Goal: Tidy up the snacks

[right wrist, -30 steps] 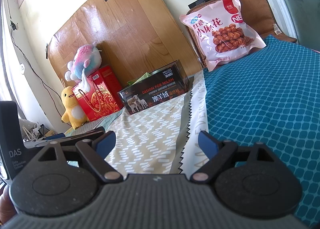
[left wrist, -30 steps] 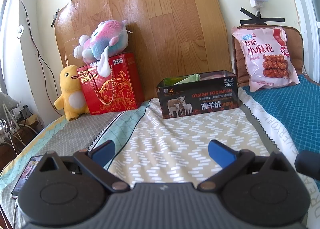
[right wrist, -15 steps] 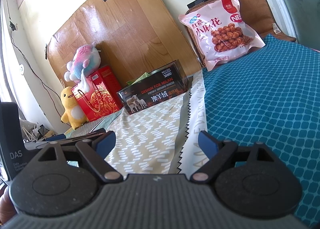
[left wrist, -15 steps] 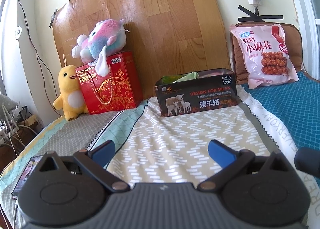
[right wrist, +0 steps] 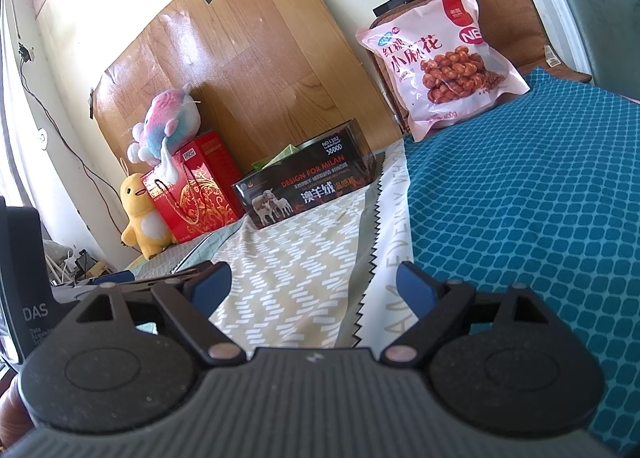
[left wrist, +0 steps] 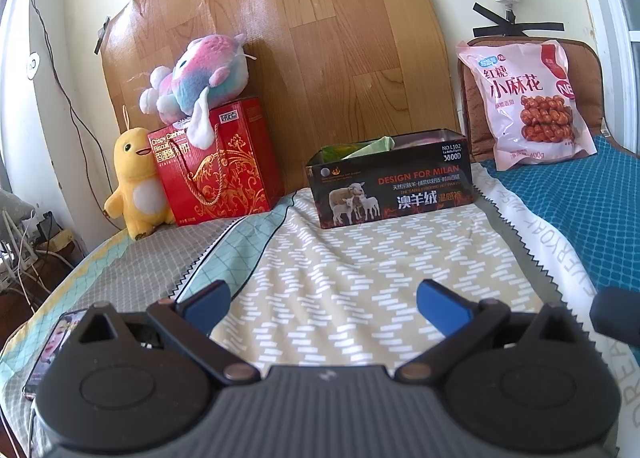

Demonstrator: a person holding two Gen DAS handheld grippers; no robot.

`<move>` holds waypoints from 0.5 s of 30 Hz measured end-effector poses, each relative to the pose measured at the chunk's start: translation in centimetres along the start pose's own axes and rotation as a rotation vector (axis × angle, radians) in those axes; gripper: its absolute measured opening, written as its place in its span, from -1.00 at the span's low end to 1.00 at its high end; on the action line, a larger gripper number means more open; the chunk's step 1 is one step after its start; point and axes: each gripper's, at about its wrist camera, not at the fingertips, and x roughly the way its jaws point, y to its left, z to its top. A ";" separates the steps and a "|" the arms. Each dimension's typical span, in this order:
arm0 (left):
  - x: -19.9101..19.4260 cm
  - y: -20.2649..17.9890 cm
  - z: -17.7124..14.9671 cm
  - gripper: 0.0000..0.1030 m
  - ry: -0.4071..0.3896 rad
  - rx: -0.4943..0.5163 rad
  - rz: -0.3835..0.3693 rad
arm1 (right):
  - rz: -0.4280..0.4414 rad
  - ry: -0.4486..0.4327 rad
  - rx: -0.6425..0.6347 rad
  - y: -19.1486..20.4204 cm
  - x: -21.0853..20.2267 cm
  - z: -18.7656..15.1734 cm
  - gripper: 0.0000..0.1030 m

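Hovering spread and empty over the patterned bed sheet (left wrist: 360, 266), left tongs (left wrist: 323, 300) and right tongs (right wrist: 313, 286) face a black box (left wrist: 390, 188) holding snacks; a pink snack bag (left wrist: 528, 102) leans on a brown cushion (left wrist: 472, 114) beside a wood-panelled wall.

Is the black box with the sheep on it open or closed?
Open. The black box has no lid on top, and green and pink packets poke above its rim in both views.
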 end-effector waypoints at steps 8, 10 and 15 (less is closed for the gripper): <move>0.0 -0.1 0.1 1.00 -0.003 0.012 0.005 | 0.000 0.001 0.000 0.0 0.0 0.0 0.77; 0.0 -0.2 0.1 1.00 -0.003 0.013 0.006 | 0.000 0.001 0.000 0.0 0.0 0.0 0.77; 0.0 -0.2 0.1 1.00 -0.004 0.016 0.006 | 0.001 0.001 0.000 -0.1 0.0 0.1 0.77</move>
